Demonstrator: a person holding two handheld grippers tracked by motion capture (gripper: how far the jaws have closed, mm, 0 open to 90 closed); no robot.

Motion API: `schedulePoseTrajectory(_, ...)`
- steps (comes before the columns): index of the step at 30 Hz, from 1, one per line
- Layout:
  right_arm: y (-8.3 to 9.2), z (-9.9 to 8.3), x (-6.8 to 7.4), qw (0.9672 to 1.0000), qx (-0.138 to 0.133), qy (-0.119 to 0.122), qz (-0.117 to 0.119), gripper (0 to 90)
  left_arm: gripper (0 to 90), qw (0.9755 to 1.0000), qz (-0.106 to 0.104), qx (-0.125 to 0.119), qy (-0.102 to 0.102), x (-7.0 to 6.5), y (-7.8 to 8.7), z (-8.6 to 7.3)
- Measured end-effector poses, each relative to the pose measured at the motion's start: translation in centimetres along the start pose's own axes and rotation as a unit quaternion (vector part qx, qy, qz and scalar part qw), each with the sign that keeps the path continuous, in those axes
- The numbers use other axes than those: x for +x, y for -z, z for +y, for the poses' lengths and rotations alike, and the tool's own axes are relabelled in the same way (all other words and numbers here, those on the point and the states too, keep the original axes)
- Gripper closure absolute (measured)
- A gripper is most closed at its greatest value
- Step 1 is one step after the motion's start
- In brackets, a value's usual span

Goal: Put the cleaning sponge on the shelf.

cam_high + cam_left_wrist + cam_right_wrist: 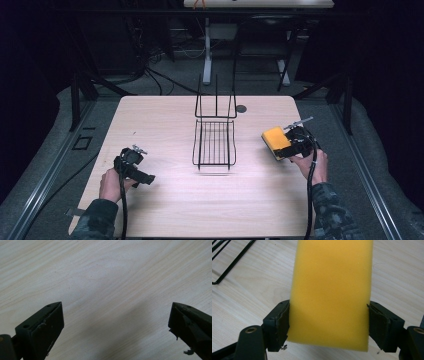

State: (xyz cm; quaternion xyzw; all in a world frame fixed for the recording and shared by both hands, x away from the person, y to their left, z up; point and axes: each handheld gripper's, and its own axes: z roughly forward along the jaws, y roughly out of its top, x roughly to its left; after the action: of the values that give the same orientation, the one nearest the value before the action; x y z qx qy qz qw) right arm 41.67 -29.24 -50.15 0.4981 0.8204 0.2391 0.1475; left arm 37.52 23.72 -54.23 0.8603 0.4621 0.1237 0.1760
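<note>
A yellow sponge (275, 139) is held above the table's right side by my right gripper (289, 146). In the right gripper view the sponge (331, 290) fills the gap between the two black jaws, whose pads (283, 322) press its two sides; the gripper (329, 323) is shut on it. A black wire rack (215, 142) stands at the table's middle, left of the sponge. My left gripper (148, 178) rests low over the table's left front. In its own view the left gripper (116, 315) stands open over bare wood.
The light wooden table (165, 120) has a small dark round hole (241, 108) behind the rack. A corner of the rack (229, 260) shows at the upper left of the right gripper view. Dark floor, cables and table legs lie beyond the far edge.
</note>
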Motion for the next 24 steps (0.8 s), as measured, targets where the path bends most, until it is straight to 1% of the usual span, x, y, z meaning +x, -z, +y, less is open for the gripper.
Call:
schedulePoseTrajectory(2,0.1,0.0,0.1,1.0,0.0,0.001,0.001,25.1,0.3,1.0,0.0,0.0,-0.001,0.0,0.0,0.0)
schedulePoseTrajectory(4,0.1,0.1,0.3,1.0,0.001,0.008,-0.002,25.2,0.3,1.0,-0.001,-0.001,-0.001,0.0,0.0,0.0)
schedulePoseTrajectory(7,0.2,0.2,0.5,1.0,0.001,0.008,-0.001,25.1,0.4,1.0,0.001,-0.002,-0.001,0.0,-0.1,0.0)
schedulePoseTrajectory(11,0.5,0.5,0.9,0.9999,-0.005,0.011,0.006,25.1,0.4,1.0,-0.001,-0.002,-0.003,0.0,-0.1,0.1)
schedulePoseTrajectory(13,0.6,0.5,1.0,0.9999,-0.007,0.015,0.004,25.1,0.4,1.0,0.0,-0.002,-0.003,0.0,-0.1,0.1)
schedulePoseTrajectory(14,0.7,0.7,1.4,0.9998,-0.01,0.016,0.006,25.1,0.5,1.0,-0.001,-0.003,-0.004,0.0,-0.1,0.1)
schedulePoseTrajectory(15,0.7,0.7,1.4,0.9998,-0.01,0.016,0.006,25.1,0.4,1.0,-0.001,-0.003,-0.004,0.0,-0.1,0.1)
schedulePoseTrajectory(16,0.9,0.8,1.8,0.9997,-0.013,0.022,0.003,25.1,0.5,1.0,0.001,-0.004,-0.005,0.0,-0.1,0.1)
schedulePoseTrajectory(17,0.9,0.8,1.8,0.9997,-0.013,0.022,0.003,25.1,0.5,1.0,0.001,-0.004,-0.005,0.0,-0.1,0.1)
schedulePoseTrajectory(18,0.9,0.8,1.9,0.9995,-0.014,0.027,0.002,25.1,0.5,1.0,0.001,-0.004,-0.004,0.0,-0.1,0.1)
schedulePoseTrajectory(22,1.3,1.3,2.8,0.9992,-0.017,0.035,0.008,25.1,0.5,1.0,0.001,-0.004,-0.005,0.0,-0.1,0.1)
schedulePoseTrajectory(23,1.3,1.3,2.8,0.9992,-0.017,0.035,0.008,25.1,0.5,1.0,0.001,-0.004,-0.005,0.0,-0.1,0.1)
schedulePoseTrajectory(24,1.4,1.4,3.1,0.9989,-0.02,0.041,0.009,25.1,0.6,1.0,0.001,-0.004,-0.005,0.0,0.0,0.1)
